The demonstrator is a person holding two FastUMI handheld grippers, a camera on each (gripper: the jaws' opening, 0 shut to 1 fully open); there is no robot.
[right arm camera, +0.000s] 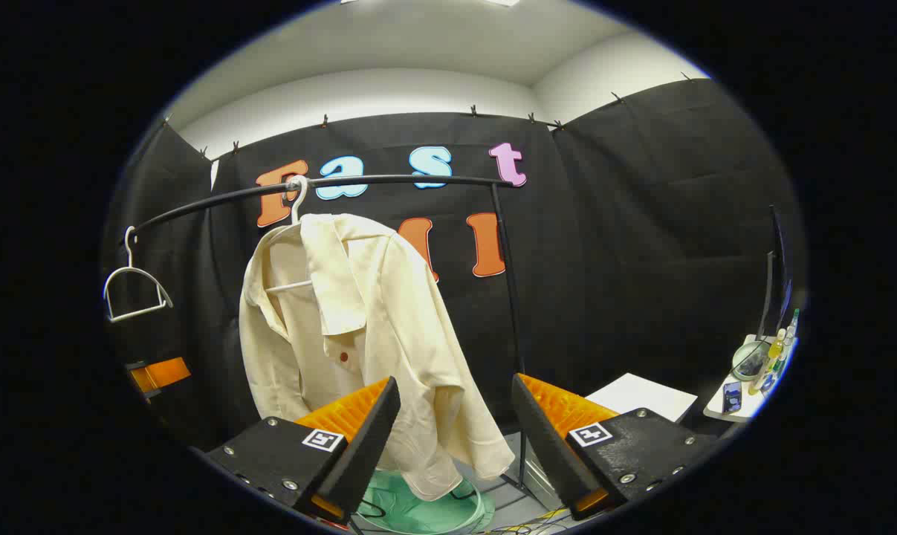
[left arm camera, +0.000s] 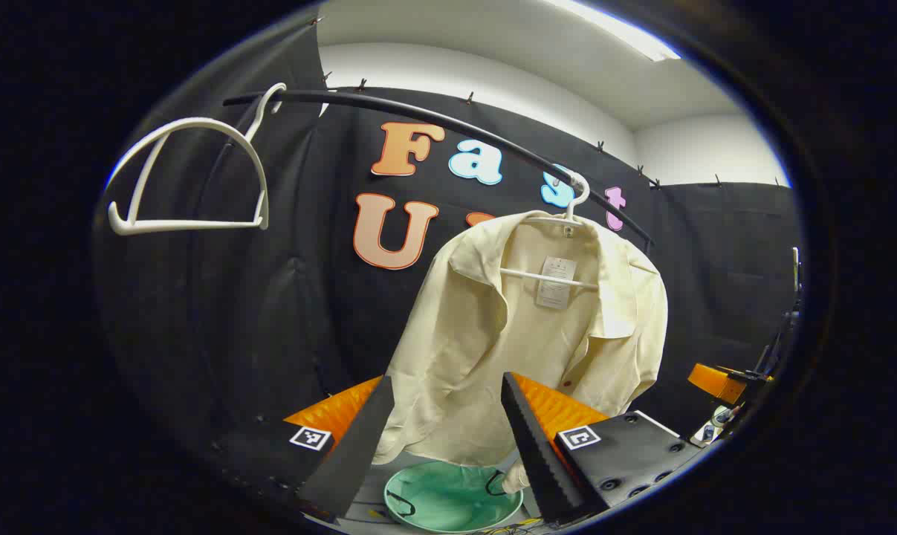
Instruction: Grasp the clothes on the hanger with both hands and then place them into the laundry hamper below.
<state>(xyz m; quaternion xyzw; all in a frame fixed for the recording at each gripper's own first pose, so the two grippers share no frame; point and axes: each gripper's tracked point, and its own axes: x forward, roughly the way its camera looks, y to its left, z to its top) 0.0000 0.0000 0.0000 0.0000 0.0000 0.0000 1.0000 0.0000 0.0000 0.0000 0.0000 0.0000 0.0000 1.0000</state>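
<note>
- The shirt (left arm camera: 522, 334) hangs on its hanger (left arm camera: 571, 204) from the rail (left arm camera: 448, 122); nothing has been grasped yet.
- The left tool (left arm camera: 444, 423) has its fingers spread wide, the shirt's lower hem seen between them but, as far as I can judge, not touched.
- The right tool (right arm camera: 455, 423) is also spread wide and empty, with the shirt (right arm camera: 359, 327) ahead and to its left.
- The hamper (left arm camera: 452, 498) sits on the floor below the shirt, with nothing in it.
- A spare hanger (left arm camera: 188, 178) hangs further along the rail.
- Everything remains: grip the shirt with both tools, lift it off, lower it into the hamper.
</note>
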